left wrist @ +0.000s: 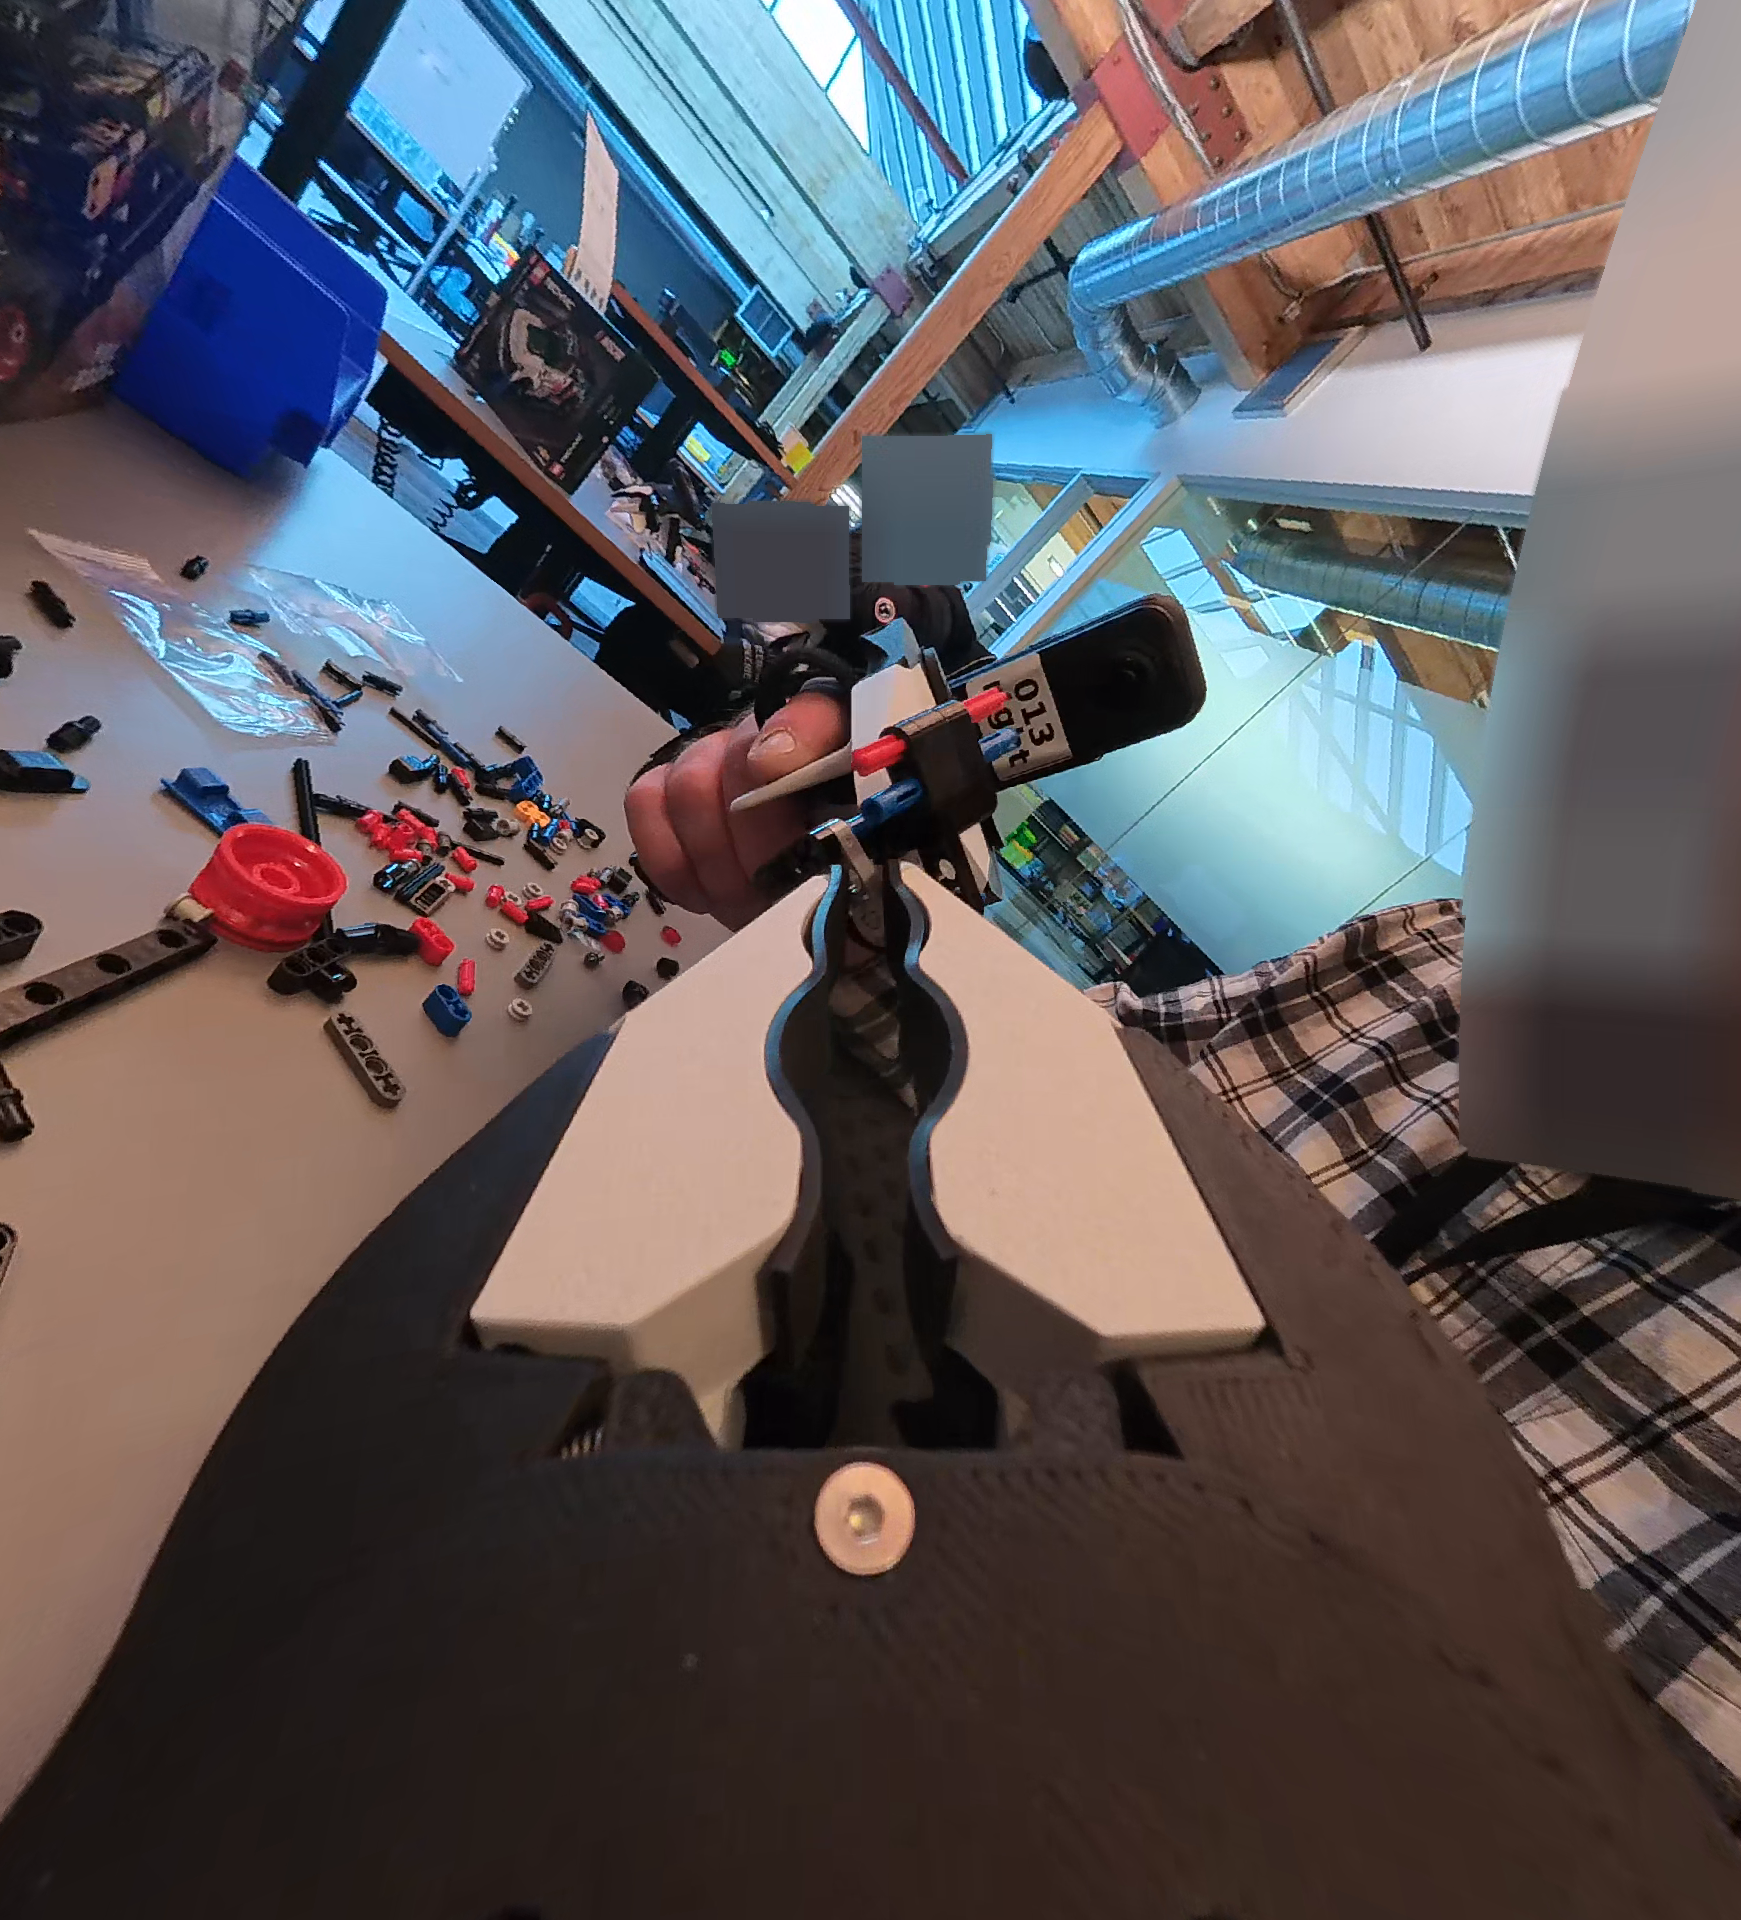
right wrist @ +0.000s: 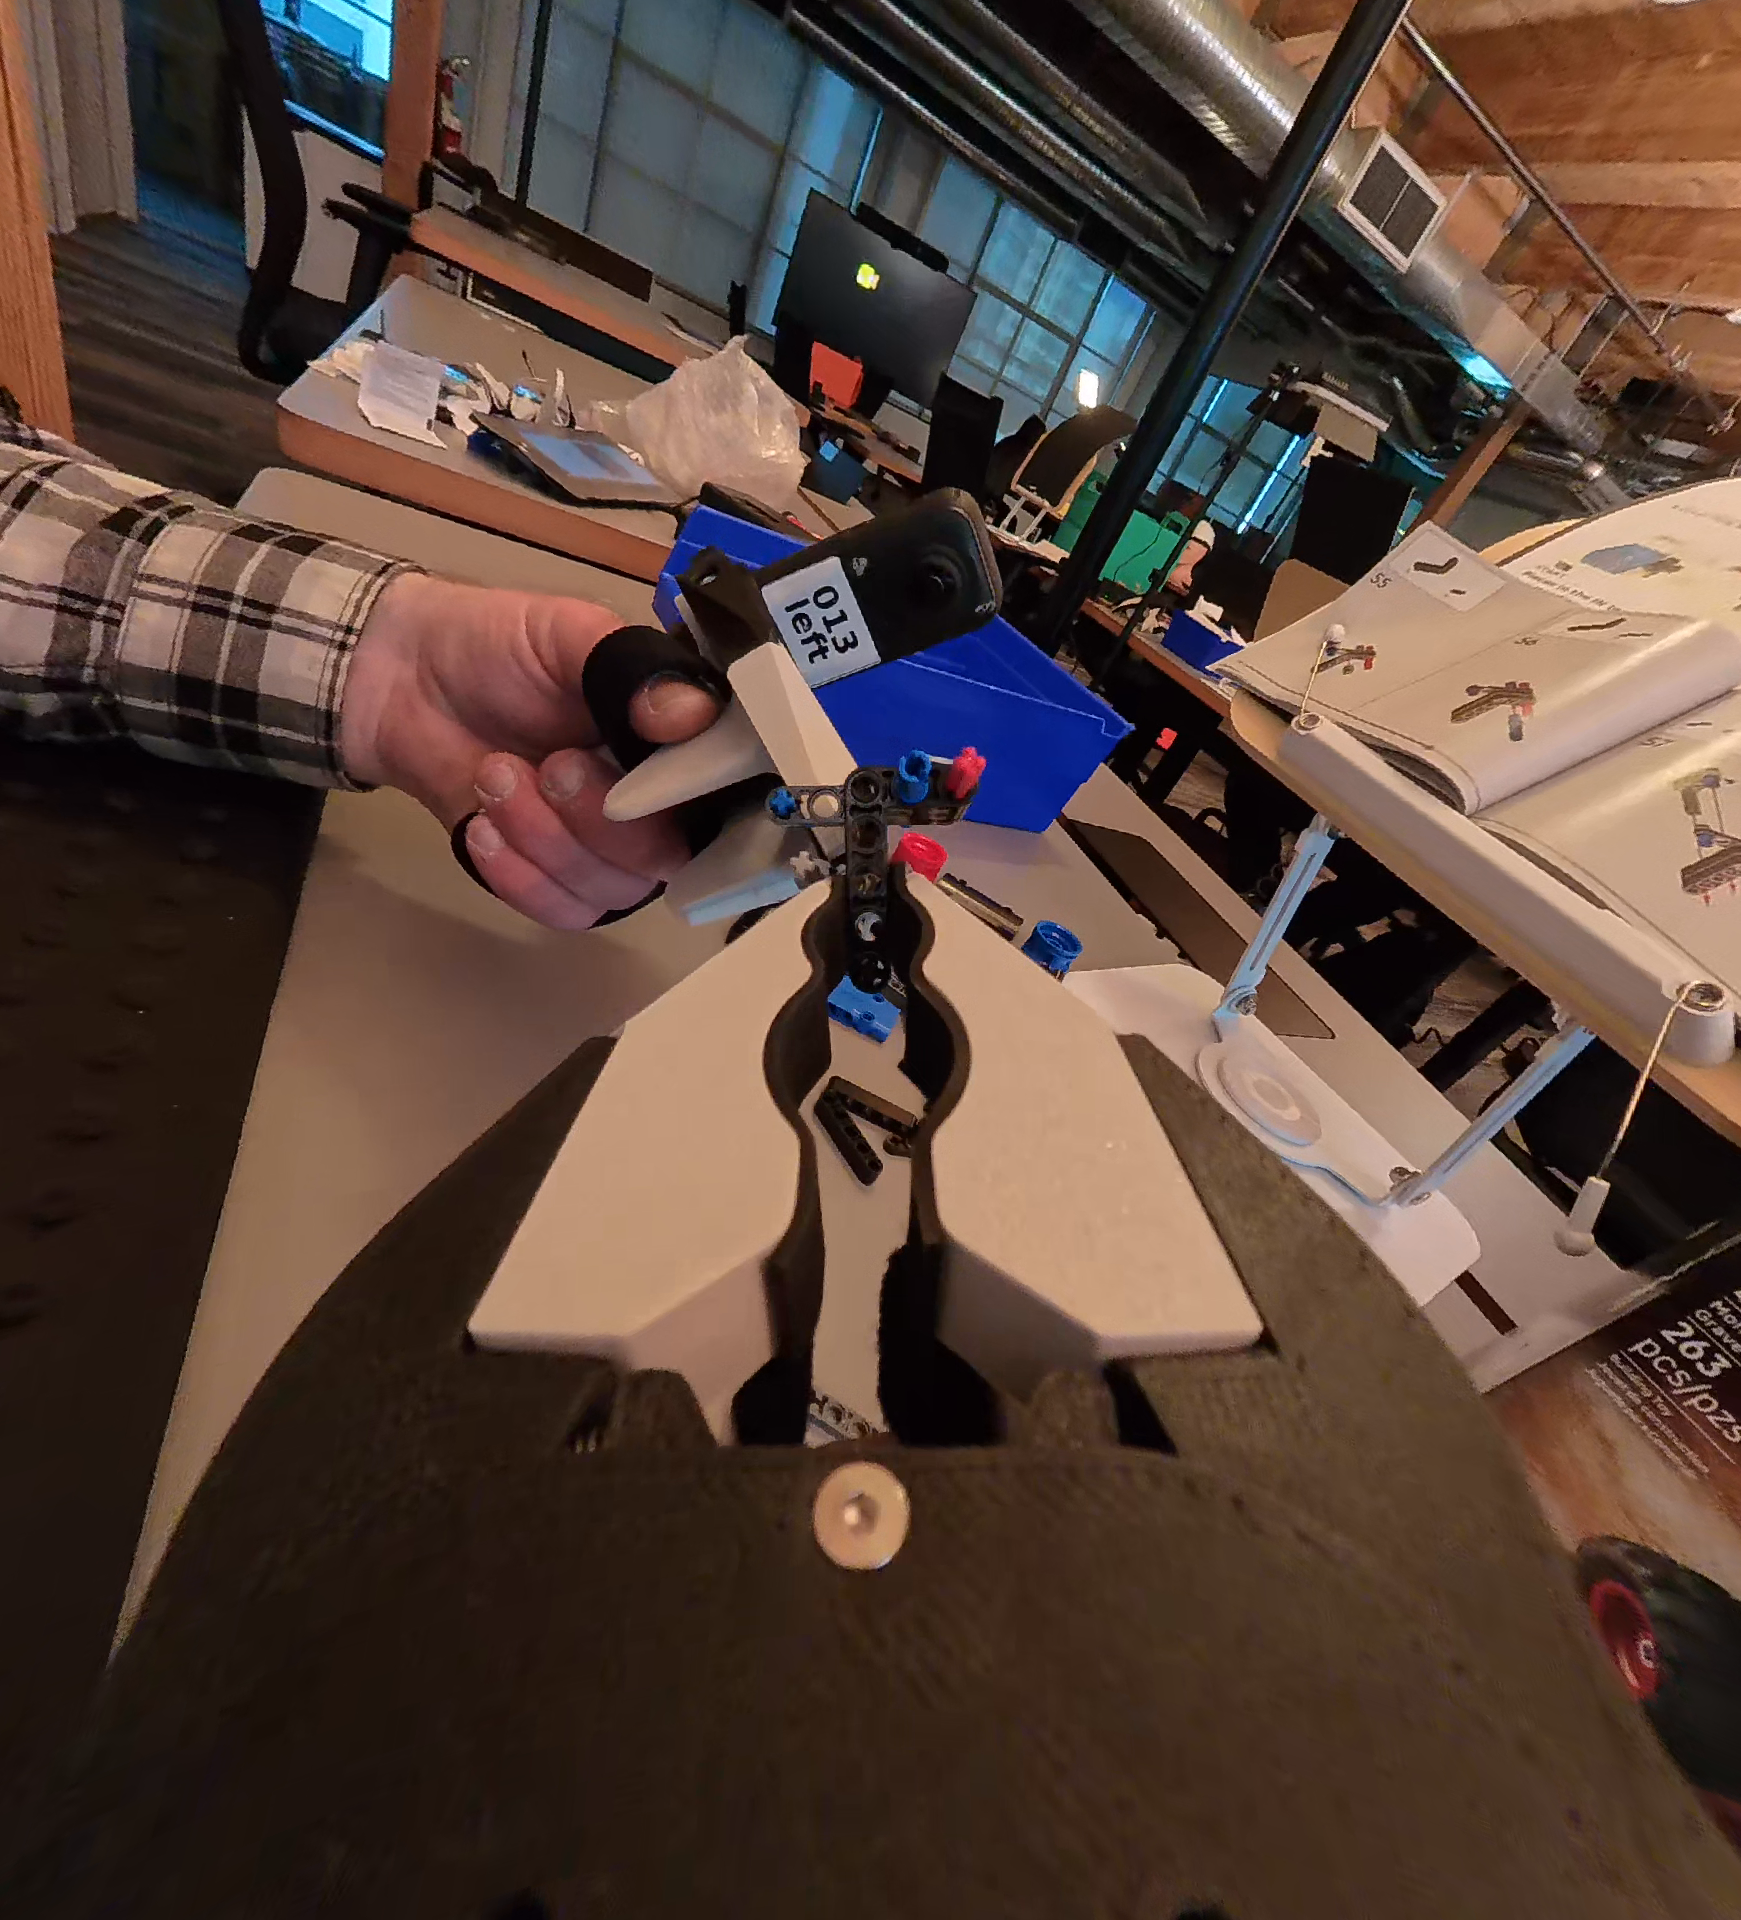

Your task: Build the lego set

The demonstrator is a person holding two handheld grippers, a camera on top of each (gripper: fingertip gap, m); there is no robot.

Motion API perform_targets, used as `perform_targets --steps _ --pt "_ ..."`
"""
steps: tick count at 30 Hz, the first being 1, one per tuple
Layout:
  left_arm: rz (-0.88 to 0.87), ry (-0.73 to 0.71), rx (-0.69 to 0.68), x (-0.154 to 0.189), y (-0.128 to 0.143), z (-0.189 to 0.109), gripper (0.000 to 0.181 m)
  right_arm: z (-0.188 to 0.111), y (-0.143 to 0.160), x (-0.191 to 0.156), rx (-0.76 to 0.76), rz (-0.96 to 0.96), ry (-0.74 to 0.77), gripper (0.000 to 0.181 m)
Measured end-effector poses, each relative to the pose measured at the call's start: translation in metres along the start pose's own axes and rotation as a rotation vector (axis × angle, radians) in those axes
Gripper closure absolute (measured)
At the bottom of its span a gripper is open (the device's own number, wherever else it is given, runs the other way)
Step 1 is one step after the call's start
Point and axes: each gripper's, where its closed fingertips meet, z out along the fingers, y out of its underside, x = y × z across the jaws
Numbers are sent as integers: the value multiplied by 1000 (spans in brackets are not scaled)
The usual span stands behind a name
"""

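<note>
Up off the worktop [left wrist: 170, 1195], both tongs meeting at one small assembly [right wrist: 871, 821]. Right tongs [right wrist: 868, 894] pinching its black beam; left tongs [left wrist: 861, 883] pressed on its near end. Loose parts [left wrist: 492, 862] and red wheel [left wrist: 279, 883] scattered far left.

The small black Technic sub-assembly [right wrist: 861, 831], a T of holed beams, is upright above the table, its crossbar on top carrying blue and red pins [right wrist: 939, 774]. Loose black, red and blue plastic pieces [left wrist: 492, 862] are scattered on the grey table [left wrist: 170, 1195], at left in the left wrist view. A red wheel hub [left wrist: 279, 883] lies among long black holed beams [left wrist: 45, 997].
</note>
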Motion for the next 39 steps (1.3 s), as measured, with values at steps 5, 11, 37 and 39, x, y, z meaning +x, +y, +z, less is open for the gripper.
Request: perform_targets --steps 5,11,37,39 --pt "6 18 16 4 -2 0 177 -1 -3 0 19 24 -4 176" --pt "30 56 37 11 -4 2 180 -4 -9 2 68 95 -19 176" --pt "116 96 80 23 -10 3 175 -6 -18 3 149 218 -61 176" --pt "121 103 84 24 -11 3 175 -7 -19 3 153 224 -64 176"
